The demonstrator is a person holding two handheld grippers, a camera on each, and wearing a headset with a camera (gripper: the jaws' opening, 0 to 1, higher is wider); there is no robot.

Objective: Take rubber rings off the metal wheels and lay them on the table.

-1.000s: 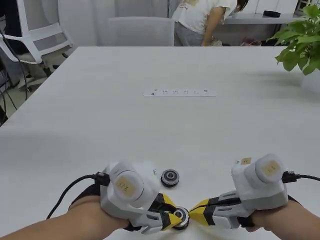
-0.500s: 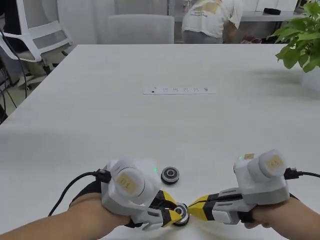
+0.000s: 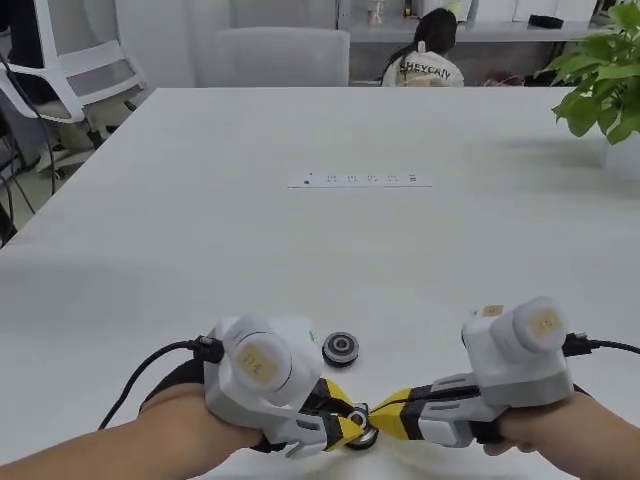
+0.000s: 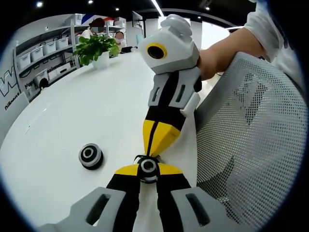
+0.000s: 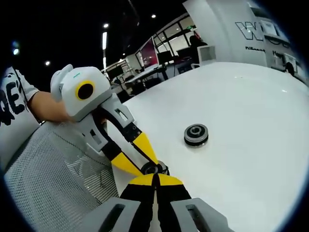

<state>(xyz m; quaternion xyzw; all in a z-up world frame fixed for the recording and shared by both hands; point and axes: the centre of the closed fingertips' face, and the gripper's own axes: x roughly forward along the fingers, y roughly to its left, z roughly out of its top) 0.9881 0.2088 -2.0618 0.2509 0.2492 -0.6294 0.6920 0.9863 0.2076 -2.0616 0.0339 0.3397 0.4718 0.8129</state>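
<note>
Left gripper (image 3: pixel 350 428) is pinching a metal wheel (image 3: pixel 362 433) at the near edge of the table (image 3: pixel 300 250). Right gripper (image 3: pixel 380 430) jaws are pressing together against its rim. Second wheel (image 3: pixel 341 347) is lying just beyond.

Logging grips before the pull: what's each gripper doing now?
Left gripper: shut on the wheel.
Right gripper: shut at that wheel's rim; whether it pinches anything cannot be told.

Left gripper (image 3: pixel 345 430), jaws clamped on a metal wheel (image 4: pixel 147 166) — right gripper (image 3: pixel 383 428) meeting it tip to tip, jaws pressed together
</note>
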